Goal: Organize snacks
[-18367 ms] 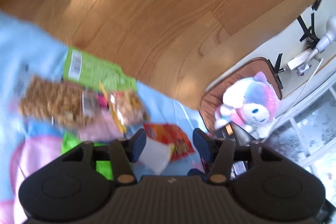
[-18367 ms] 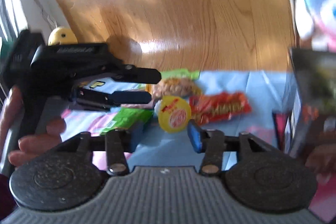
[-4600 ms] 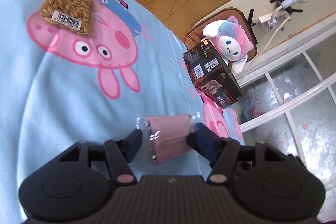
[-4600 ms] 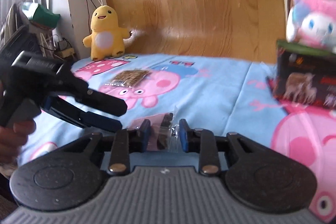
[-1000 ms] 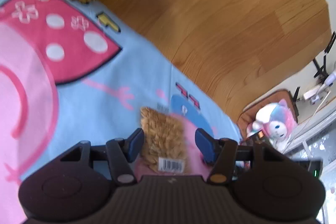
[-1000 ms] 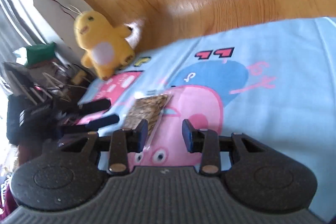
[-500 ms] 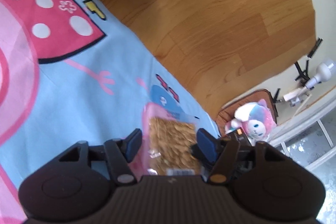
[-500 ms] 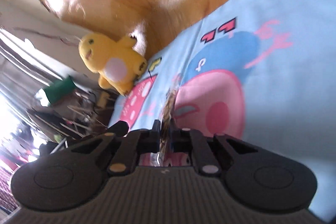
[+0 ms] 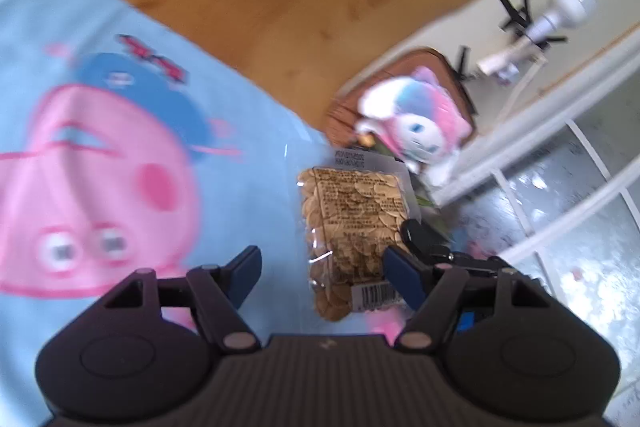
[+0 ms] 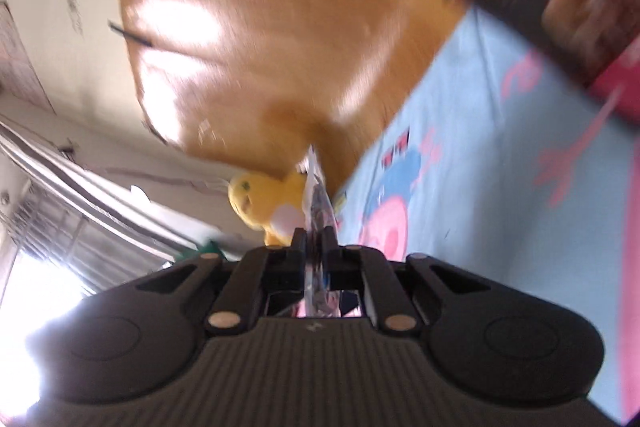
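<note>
While right gripper (image 10: 314, 247) pinches crinkly clear seed packet (image 9: 352, 223), left gripper (image 9: 322, 277) gapes.

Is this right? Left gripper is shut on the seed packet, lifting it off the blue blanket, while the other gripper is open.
Not quite: the grippers are swapped. The right gripper is shut on the seed packet, seen edge-on between its fingers in the right wrist view. The left gripper is the open one in the left wrist view. The packet is indeed lifted off the blue blanket.
</note>
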